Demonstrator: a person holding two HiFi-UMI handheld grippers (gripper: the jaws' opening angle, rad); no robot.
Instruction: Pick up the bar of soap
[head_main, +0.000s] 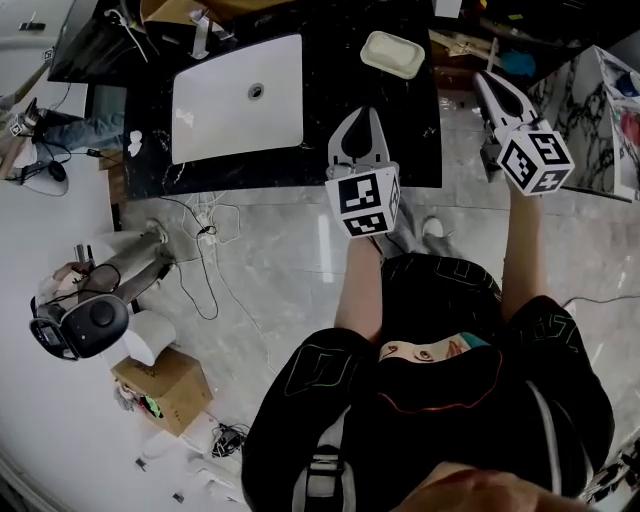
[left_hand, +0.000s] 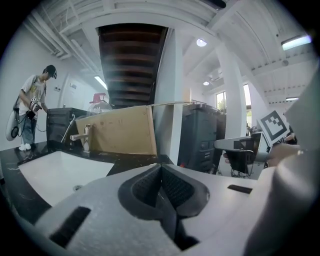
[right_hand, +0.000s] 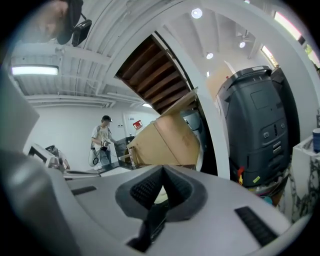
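Both tools are empty and held up off the worktop (head_main: 340, 60). The left tool (head_main: 360, 115) has its jaws pressed together with nothing between them, and the right tool (head_main: 488, 85) is likewise closed on nothing. The bar of soap (head_main: 393, 55) lies flat on the dark worktop, a little beyond the left tool's tips and off to their right, and to the left of the right tool's tips. Neither tool touches it. The white sink (head_main: 235, 95) sits well off to the left tool's left. The bar is a pale, rounded rectangle. A raised rim seems to run round it, so it may rest in a shallow dish, though this cannot be told for sure. It is probably light and stiff, but smooth and slick, with rounded edges that give the pads little to bite on. A hard squeeze could make it squirt out sideways or mark its surface. The surest hold is likely across its two long sides at the middle, where the span is narrowest. The jaws would first have to spread wide, come down level on either side, and close gently.
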